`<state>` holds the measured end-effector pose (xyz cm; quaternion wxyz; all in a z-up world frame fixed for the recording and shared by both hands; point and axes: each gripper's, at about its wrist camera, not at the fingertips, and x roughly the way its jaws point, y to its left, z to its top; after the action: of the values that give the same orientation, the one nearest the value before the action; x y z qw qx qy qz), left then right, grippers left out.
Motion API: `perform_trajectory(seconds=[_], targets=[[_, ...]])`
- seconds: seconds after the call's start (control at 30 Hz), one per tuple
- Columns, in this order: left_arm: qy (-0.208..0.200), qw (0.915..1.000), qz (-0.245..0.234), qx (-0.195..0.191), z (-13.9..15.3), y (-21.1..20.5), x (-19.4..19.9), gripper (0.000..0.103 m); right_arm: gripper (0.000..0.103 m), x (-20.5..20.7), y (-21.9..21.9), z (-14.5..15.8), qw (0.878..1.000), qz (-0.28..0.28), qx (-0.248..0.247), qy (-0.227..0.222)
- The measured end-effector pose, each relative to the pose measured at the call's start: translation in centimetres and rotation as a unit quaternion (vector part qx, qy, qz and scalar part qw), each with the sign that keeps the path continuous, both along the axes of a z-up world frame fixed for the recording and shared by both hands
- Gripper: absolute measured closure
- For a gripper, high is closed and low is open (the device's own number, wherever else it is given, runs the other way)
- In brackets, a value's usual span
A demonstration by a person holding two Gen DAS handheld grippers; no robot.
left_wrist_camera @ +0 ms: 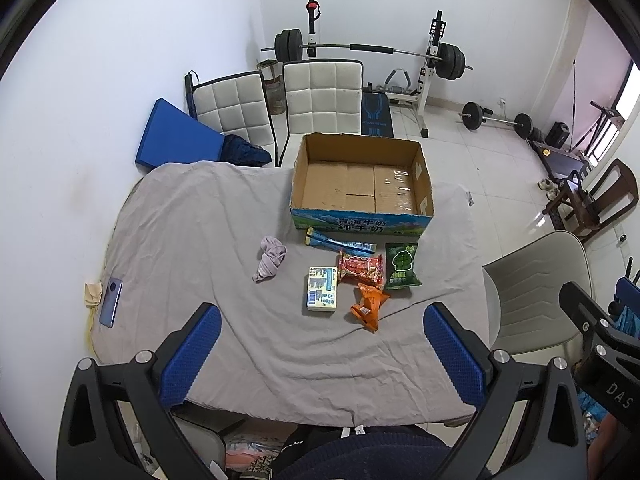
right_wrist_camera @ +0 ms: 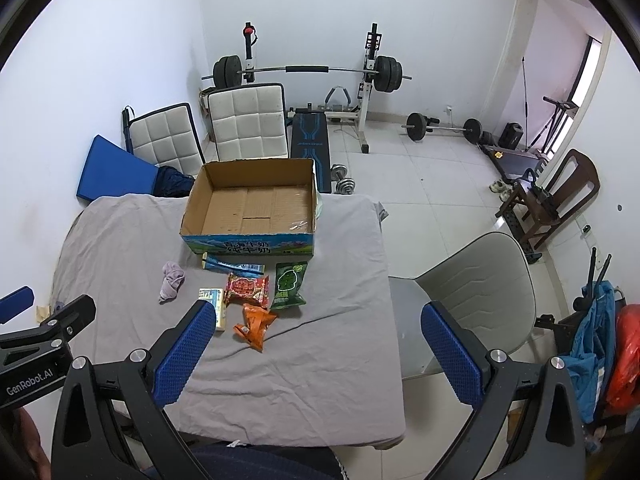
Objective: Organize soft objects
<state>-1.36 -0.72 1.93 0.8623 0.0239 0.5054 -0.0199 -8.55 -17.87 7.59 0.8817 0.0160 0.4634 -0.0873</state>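
Observation:
An open, empty cardboard box [left_wrist_camera: 362,184] [right_wrist_camera: 252,204] stands at the far side of a table under a grey cloth [left_wrist_camera: 200,240] [right_wrist_camera: 320,360]. In front of it lie a crumpled lilac cloth [left_wrist_camera: 270,258] [right_wrist_camera: 172,280], a long blue packet [left_wrist_camera: 340,242] [right_wrist_camera: 232,266], a red snack bag [left_wrist_camera: 360,268] [right_wrist_camera: 247,289], a green bag [left_wrist_camera: 402,266] [right_wrist_camera: 289,285], an orange bag [left_wrist_camera: 368,306] [right_wrist_camera: 254,324] and a white carton [left_wrist_camera: 321,289] [right_wrist_camera: 216,306]. My left gripper [left_wrist_camera: 322,344] and right gripper [right_wrist_camera: 316,340] are both open, empty, held above the table's near part.
A phone [left_wrist_camera: 111,302] and a beige scrap [left_wrist_camera: 93,294] lie at the table's left edge. A grey chair [left_wrist_camera: 536,292] [right_wrist_camera: 476,292] stands right of the table. Two white padded chairs [left_wrist_camera: 320,96], a blue mat and a barbell rack [right_wrist_camera: 308,72] stand behind.

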Motion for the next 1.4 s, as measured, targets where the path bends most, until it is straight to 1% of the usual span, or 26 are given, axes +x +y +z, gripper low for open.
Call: perform_trajectory(seconds=[0.83, 1.13, 1.4], targets=[[0.001, 1.0000, 0.003, -0.002, 0.0, -0.1, -0.2, 0.000, 0.000, 0.5, -0.8, -0.8, 1.000, 0.007, -0.004, 0.000], [0.008, 0.9999, 0.002, -0.005, -0.2, 0.2, 0.9, 0.000, 0.000, 0.5, -0.4, -0.9, 1.000, 0.005, -0.009, 0.000], [0.003, 1.0000, 0.001, -0.005, -0.3, 0.2, 1.3, 0.000, 0.000, 0.7, -0.2, -0.8, 1.000, 0.006, -0.008, -0.003]])
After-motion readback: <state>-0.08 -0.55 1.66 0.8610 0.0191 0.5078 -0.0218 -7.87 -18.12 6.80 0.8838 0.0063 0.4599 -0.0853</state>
